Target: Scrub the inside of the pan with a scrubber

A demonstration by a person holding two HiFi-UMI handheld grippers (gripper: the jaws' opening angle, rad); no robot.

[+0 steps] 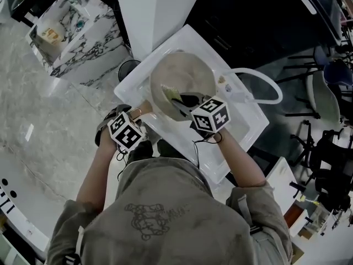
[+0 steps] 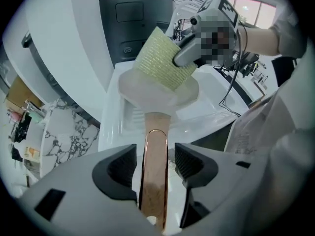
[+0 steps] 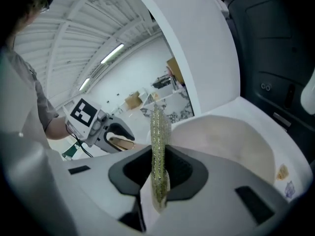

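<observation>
White sink [image 1: 242,128], left gripper [image 2: 155,162] jaws parted around pan handle [image 2: 156,129], right gripper [image 3: 158,170] jaws clenching scrubber [image 3: 158,132]

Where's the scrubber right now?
The scrubber is clamped in the right gripper, down in the pan over the white basin, mid-frame in the head view, just right of the left gripper.

White rectangular sink [image 1: 251,123], set diagonally above a grey marbled floor [image 1: 33,120]. The pale round pan [image 1: 185,73] sits in its basin, handle toward the near-left rim. A small yellowish scrap [image 1: 223,80] lies beside the curved white tap [image 1: 263,73].
</observation>
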